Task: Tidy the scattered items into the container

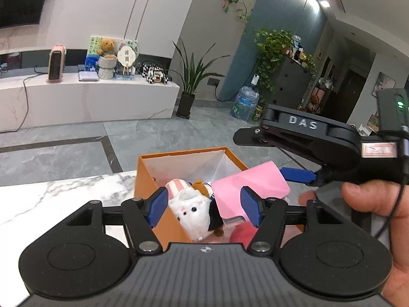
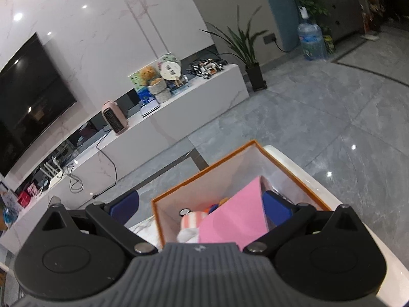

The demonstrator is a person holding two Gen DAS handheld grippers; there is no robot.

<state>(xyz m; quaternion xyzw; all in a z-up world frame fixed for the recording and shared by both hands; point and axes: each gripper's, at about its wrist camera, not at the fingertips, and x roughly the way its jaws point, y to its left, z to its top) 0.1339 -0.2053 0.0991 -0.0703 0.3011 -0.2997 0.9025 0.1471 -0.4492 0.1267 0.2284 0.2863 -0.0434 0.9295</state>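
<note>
I've got both grippers, left (image 1: 204,206) & right (image 2: 202,208), wide open, empty over orange box (image 1: 145,179) w/ pink card (image 1: 249,183) dropped in.

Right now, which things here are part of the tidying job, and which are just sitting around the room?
Job: orange box, white plush toy, pink packet, left gripper, right gripper.
Around: pink heater, teddy bear, water jug, potted plant.
</note>
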